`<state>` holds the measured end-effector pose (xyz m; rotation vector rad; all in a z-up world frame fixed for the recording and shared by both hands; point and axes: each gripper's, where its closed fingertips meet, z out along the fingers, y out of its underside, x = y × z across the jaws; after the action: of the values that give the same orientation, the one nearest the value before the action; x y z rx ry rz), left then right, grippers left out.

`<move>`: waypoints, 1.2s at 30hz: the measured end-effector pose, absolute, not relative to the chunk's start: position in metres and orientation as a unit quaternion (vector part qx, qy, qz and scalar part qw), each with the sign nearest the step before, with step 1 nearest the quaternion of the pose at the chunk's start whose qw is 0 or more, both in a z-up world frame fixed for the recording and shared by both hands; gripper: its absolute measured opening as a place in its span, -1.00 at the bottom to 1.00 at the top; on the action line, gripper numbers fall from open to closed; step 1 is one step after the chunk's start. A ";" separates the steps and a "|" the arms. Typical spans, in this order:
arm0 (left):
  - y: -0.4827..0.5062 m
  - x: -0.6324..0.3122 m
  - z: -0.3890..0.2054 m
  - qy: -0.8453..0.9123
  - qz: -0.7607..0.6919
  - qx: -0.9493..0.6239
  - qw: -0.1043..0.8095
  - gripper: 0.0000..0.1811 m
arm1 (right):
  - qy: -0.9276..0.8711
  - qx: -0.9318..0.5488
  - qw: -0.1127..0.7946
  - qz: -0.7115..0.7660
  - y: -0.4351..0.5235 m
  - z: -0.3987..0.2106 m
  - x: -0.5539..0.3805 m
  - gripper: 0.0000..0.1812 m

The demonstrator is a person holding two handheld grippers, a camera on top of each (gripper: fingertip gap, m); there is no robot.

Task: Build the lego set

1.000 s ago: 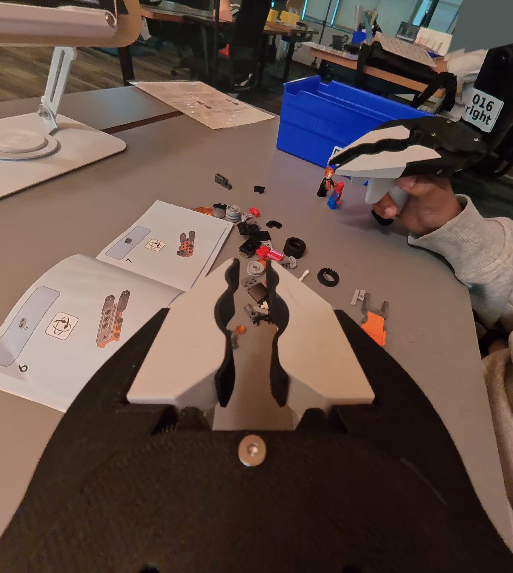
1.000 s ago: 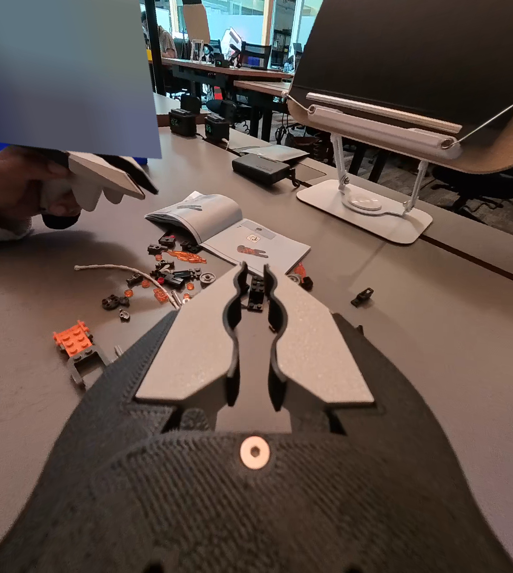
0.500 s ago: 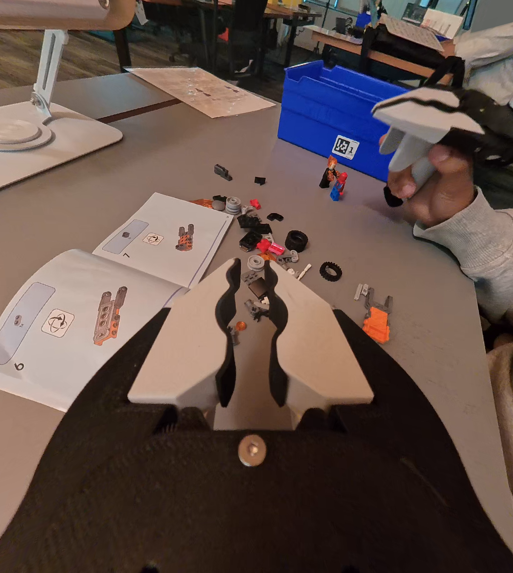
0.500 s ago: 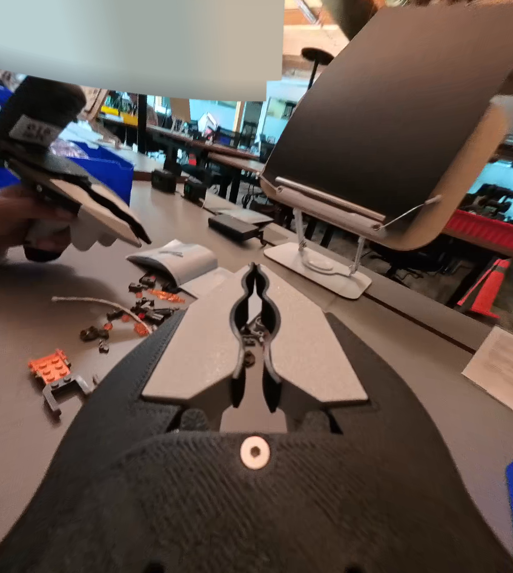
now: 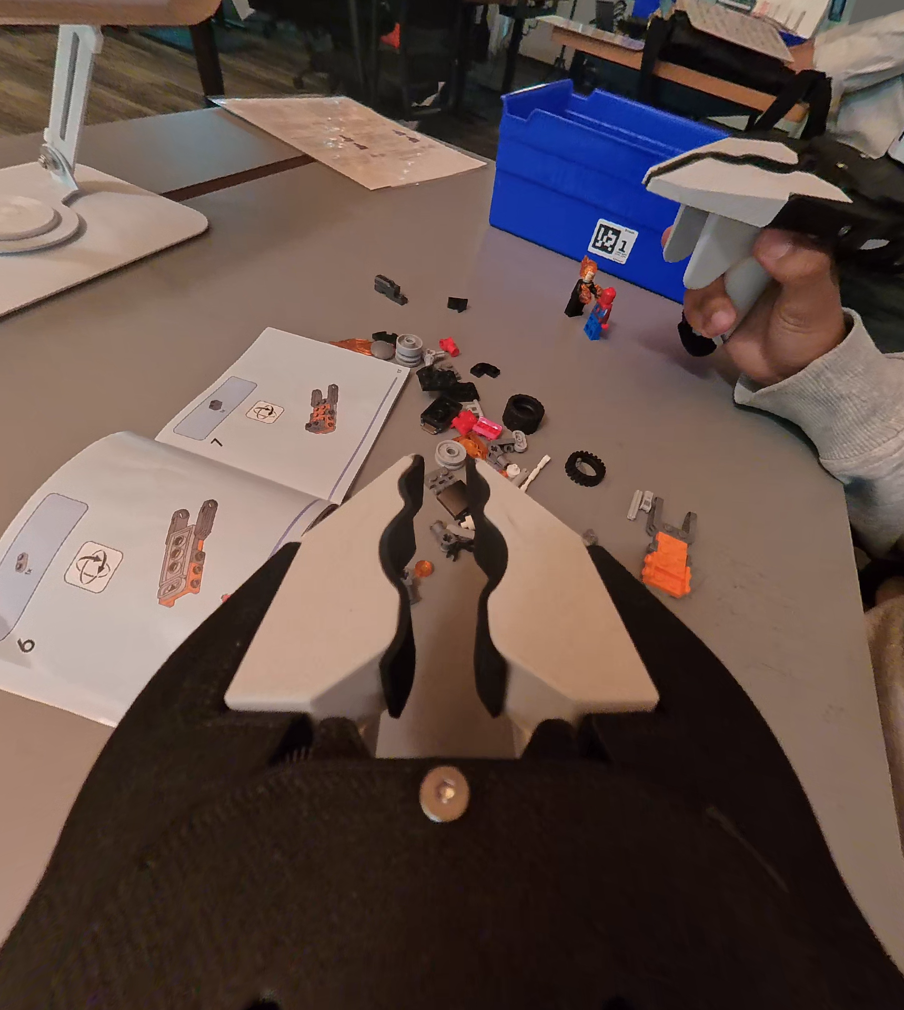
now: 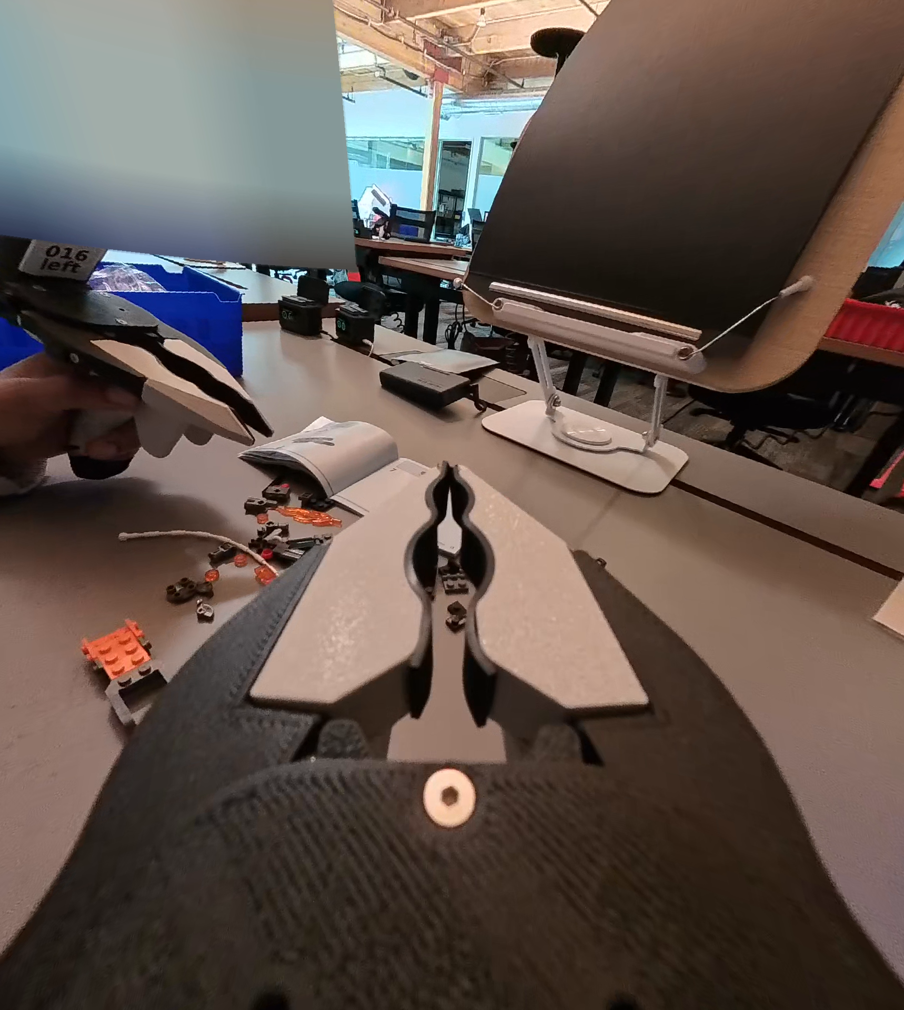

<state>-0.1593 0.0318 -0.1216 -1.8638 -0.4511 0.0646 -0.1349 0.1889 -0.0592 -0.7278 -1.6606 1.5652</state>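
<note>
Several loose lego pieces [image 5: 461, 415] lie scattered on the grey table [image 5: 275, 273]. An orange and grey part-built piece [image 5: 666, 557] lies at the right, apart from the pile; it also shows in the right wrist view [image 6: 122, 656]. An open instruction booklet [image 5: 165, 492] lies at the left. My left gripper [image 5: 444, 464] is open and empty, held low over the near edge of the pile. My right gripper [image 6: 447, 470] is shut and empty, raised above the table; it also shows in the left wrist view [image 5: 649, 177]. The left gripper [image 6: 261, 432] shows there too.
Two minifigures [image 5: 592, 298] stand before a blue bin [image 5: 575, 164]. Two black tyres [image 5: 523, 412] and a white string [image 6: 193, 538] lie among the pieces. A tablet stand [image 6: 586, 437], a black box [image 6: 422, 382] and paper sheets [image 5: 351, 139] sit farther back. About 20 cm separates my left fingertips from my right.
My right gripper has shut its fingers and risen up and away from the pile. My left gripper has stayed open and nearly still.
</note>
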 end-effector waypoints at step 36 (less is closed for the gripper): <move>0.028 -0.166 -0.143 -0.235 0.005 -0.811 0.536 -0.83 | -0.668 -0.290 0.347 0.591 0.184 -0.072 -0.139 -1.00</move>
<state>-0.1660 0.0282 -0.1428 -1.9319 -0.5587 0.0121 -0.1393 0.1835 -0.0723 -0.7515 -1.7331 1.5334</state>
